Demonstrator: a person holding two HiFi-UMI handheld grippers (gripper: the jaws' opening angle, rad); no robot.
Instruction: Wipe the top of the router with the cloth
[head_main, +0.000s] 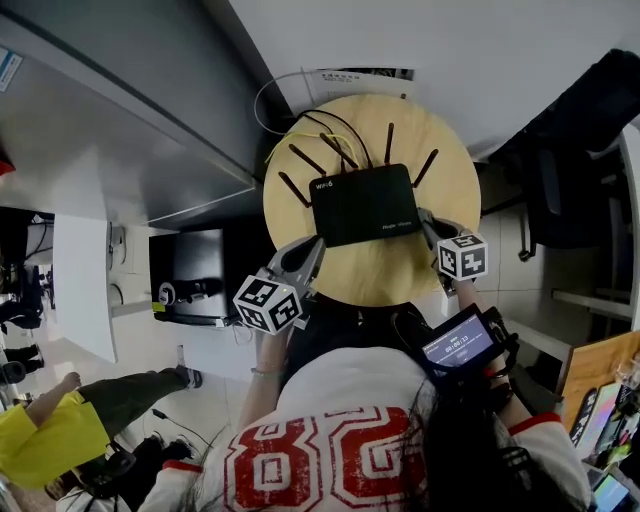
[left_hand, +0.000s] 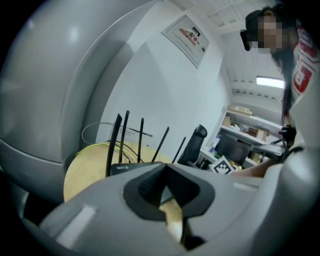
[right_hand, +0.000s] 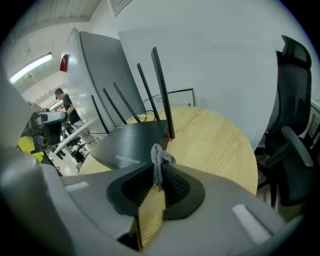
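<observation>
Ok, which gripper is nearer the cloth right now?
Right. The right gripper is shut on the cloth, beside the router's right edge. The left gripper is shut and empty, across the router at its near left corner.

Round light-wood table (head_main: 385, 275), upper centre of frame. Black router (head_main: 363, 204) lies flat mid-tabletop. Black and yellow cables (head_main: 318, 128) cross the top's upper-left edge.
</observation>
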